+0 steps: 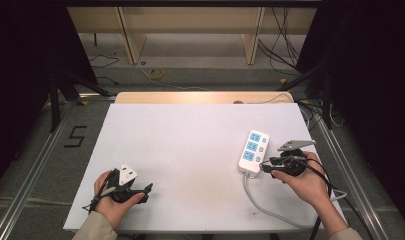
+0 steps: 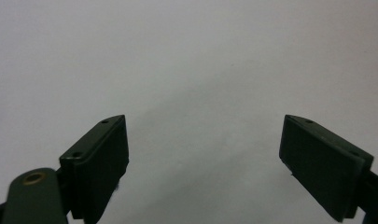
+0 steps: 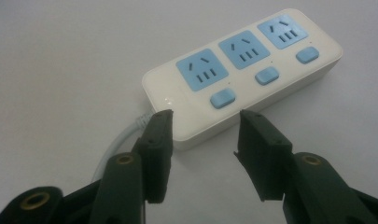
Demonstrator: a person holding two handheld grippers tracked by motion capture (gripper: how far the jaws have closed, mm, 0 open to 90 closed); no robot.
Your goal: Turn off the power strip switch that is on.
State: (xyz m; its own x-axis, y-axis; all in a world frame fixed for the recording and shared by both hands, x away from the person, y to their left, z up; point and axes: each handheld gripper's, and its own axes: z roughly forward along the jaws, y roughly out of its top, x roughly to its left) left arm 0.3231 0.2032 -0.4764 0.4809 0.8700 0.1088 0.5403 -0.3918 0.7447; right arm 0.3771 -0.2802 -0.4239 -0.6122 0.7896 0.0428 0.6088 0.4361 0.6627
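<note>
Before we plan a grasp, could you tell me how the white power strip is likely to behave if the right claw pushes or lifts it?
The power strip looks like a rigid, flat plastic block, so it should slide rather than roll or tip. Its smooth, glossy shell may slip between the open right claw. The grey cable curving off its near end looks flexible and would probably drag and twist it.

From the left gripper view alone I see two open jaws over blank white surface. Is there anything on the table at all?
Observer: Yes. A white power strip with three blue sockets lies toward the table's right side.
Operator: Is the other gripper near it?
Observer: The right gripper sits at the strip's cable end, jaws open, the corner of the strip between the tips; I cannot tell whether they touch it.
Operator: Where does its cable go?
Observer: The grey cable leaves the strip's near end and curves toward the table's front right edge, beneath the person's right hand.
</note>
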